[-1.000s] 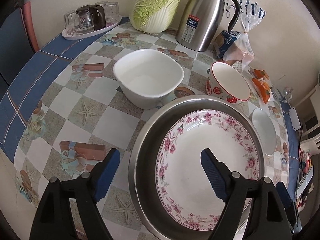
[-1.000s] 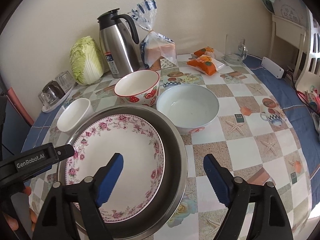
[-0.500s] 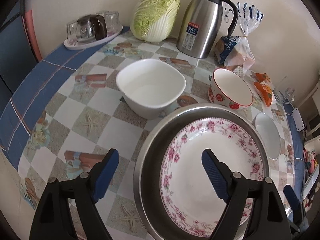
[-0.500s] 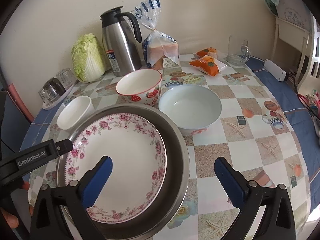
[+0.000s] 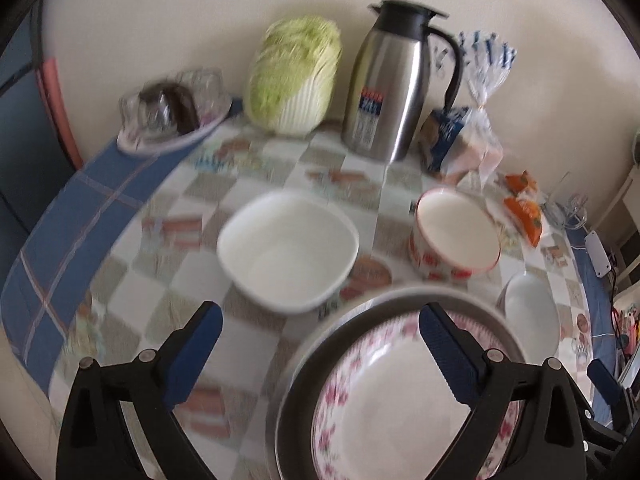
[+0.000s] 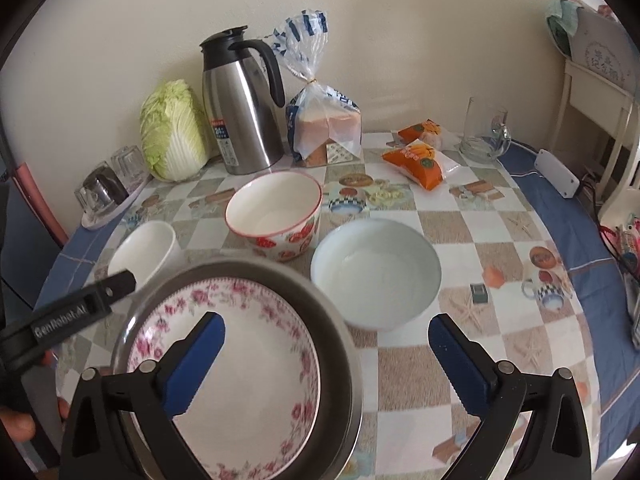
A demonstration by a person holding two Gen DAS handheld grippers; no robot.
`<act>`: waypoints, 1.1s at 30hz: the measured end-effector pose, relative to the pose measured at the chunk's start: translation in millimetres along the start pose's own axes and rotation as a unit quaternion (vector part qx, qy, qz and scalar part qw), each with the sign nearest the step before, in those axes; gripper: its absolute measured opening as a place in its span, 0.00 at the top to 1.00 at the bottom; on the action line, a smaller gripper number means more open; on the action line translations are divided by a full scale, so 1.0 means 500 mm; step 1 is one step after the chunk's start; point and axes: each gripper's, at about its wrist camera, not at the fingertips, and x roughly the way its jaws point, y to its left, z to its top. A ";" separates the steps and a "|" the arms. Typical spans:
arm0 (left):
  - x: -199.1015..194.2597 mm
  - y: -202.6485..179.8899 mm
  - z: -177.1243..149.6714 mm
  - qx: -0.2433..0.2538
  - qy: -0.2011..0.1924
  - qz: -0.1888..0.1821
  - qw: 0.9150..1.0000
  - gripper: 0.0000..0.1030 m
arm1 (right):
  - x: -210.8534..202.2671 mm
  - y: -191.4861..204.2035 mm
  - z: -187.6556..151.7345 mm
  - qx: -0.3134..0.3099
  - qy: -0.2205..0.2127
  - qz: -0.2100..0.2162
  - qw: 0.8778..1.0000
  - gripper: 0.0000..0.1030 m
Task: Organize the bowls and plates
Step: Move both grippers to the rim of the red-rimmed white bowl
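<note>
Floral plate blurred, cut off below

Plate – pink floral rim; bowl – red strawberries.

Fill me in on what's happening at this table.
A person holds a gripper in each hand above a table of dishes. The left gripper and right gripper both stand open and hold nothing; their jaws have just been opening. Under them a floral plate sits inside a steel basin. A square white bowl, a strawberry bowl and a pale round bowl stand loose nearby.
</note>
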 end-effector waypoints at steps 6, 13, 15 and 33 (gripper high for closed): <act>-0.004 -0.020 0.067 0.039 -0.012 -0.029 0.999 0.04 | 0.012 -0.006 0.053 -0.025 0.004 0.002 1.000 0.00; -0.001 -0.050 0.130 0.089 -0.027 -0.038 0.995 0.04 | 0.021 -0.001 0.117 -0.050 0.015 0.002 0.999 0.00; 0.003 -0.052 0.140 0.099 -0.026 -0.041 0.994 0.04 | 0.023 0.000 0.136 -0.052 0.018 0.004 0.998 0.00; 0.059 -0.071 0.272 0.083 0.026 -0.092 0.992 0.04 | 0.074 0.017 0.280 -0.058 0.047 0.006 0.997 0.00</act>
